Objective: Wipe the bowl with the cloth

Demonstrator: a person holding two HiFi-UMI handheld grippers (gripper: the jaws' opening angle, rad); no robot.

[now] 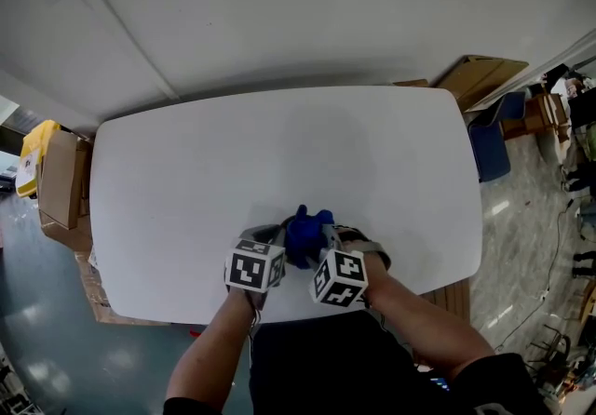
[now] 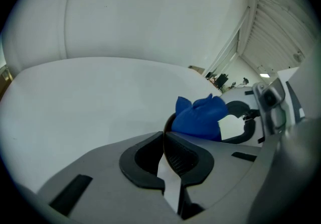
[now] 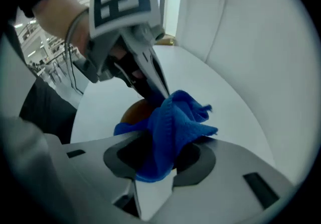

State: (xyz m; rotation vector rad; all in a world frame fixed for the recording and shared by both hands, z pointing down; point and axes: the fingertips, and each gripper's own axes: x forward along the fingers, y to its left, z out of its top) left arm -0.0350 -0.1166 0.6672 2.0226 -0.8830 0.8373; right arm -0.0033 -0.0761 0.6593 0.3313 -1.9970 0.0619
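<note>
— Where is the bowl (image 3: 135, 112)?
— Near the front edge of the desk (image 1: 279, 153), between my two grippers. My left gripper (image 2: 164, 135) has its fingers almost together, pinching the thin rim.
— And the cloth (image 3: 173, 125)?
— It is bunched in my right gripper (image 3: 168, 150), fingers clamped on it. The blue wad lies over the bowl, just beside my left fingers.

Crumpled blue cloth (image 3: 175, 122) bunched over the small brown bowl (image 3: 135, 112)

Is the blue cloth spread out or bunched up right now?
Bunched up: the cloth is a crumpled wad pinched in the right hand-held gripper.
</note>
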